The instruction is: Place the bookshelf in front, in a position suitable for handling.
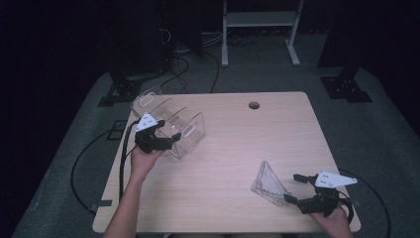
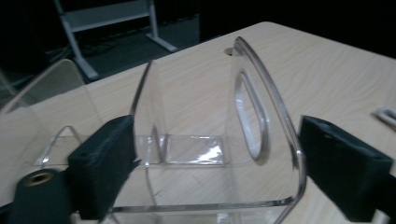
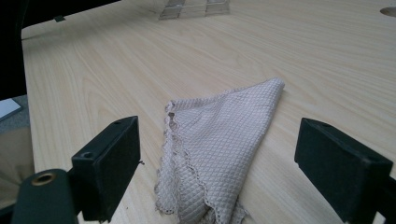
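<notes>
At the near right corner of the table (image 1: 223, 148), the right tool (image 1: 296, 188) sits just inside the near edge, with its jaws wide apart and gripping nothing. The cloth (image 1: 269, 184) lies flat just left of it, folded to a triangle with its point aimed far; in the right gripper view the cloth (image 3: 219, 149) lies between the spread jaws, its scalloped edge nearest the camera, and bare wood shows on both sides of it. The right edge of the table is close behind this tool.

The middle of the table is bare wood, from the cloth up to the far edge, where a round hole (image 1: 254, 105) sits.

Farther off, at the far left, the left tool (image 1: 171, 140) is at the near end of the clear rack (image 1: 171, 124), close to the table's left edge. In the left gripper view its jaws stand wide on either side of the rack (image 2: 261, 116), spanning two upright dividers; whether they touch the plastic is unclear.
</notes>
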The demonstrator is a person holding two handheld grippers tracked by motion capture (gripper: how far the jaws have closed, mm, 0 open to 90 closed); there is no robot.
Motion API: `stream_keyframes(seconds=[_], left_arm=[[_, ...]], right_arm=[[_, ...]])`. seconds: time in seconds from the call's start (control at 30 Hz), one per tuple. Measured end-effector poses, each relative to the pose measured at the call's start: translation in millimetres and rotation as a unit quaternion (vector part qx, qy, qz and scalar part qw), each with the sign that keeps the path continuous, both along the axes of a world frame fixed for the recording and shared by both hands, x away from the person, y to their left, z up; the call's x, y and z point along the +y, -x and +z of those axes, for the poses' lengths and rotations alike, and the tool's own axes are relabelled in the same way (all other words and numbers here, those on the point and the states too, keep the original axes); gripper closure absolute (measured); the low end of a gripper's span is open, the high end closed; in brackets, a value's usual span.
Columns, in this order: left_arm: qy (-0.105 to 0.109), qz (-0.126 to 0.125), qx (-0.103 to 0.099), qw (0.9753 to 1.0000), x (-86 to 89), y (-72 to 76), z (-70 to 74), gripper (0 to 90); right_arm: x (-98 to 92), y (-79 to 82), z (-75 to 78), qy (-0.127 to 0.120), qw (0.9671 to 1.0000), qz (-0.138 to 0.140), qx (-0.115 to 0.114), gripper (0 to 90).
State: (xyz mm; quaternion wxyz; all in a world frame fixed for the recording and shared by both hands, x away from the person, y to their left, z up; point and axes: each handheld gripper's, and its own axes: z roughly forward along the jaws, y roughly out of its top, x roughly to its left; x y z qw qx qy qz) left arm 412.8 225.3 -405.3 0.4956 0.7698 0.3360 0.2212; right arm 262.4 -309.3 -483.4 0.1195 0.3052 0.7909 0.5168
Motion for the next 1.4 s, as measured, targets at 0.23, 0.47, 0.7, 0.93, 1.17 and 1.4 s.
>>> stream_keyframes(seconds=[0.23,0.47,0.7,0.93,1.17,1.4], left_arm=[[-0.006,0.019,-0.006,0.9998,3.5,-1.5,0.2,4.0],[0.002,0.014,0.016,0.9998,4.0,-6.7,-5.1,2.3],[0.009,0.011,0.014,0.9998,1.9,-2.8,-8.3,6.9],[0.003,0.007,0.013,0.9999,-6.3,4.8,-7.6,6.8],[-0.013,-0.009,0.019,0.9997,-20.8,16.9,-4.8,6.8],[-0.016,-0.011,0.021,0.9996,-34.5,31.1,-4.6,6.8]], right_arm=[[-1.2,-0.4,-0.5,-0.001,1.0000,-0.003,0.001,13.9],[0.5,-1.9,-2.0,0.003,1.0000,-0.002,0.005,13.9],[0.0,-1.9,-1.9,-0.001,0.9999,-0.007,0.010,14.5],[0.6,-2.2,-2.0,-0.005,0.9999,-0.005,0.014,14.6],[-0.7,-4.2,-0.4,-0.013,0.9996,-0.019,0.017,14.0],[-0.9,-8.1,3.5,-0.026,0.9992,-0.027,0.015,14.3]])
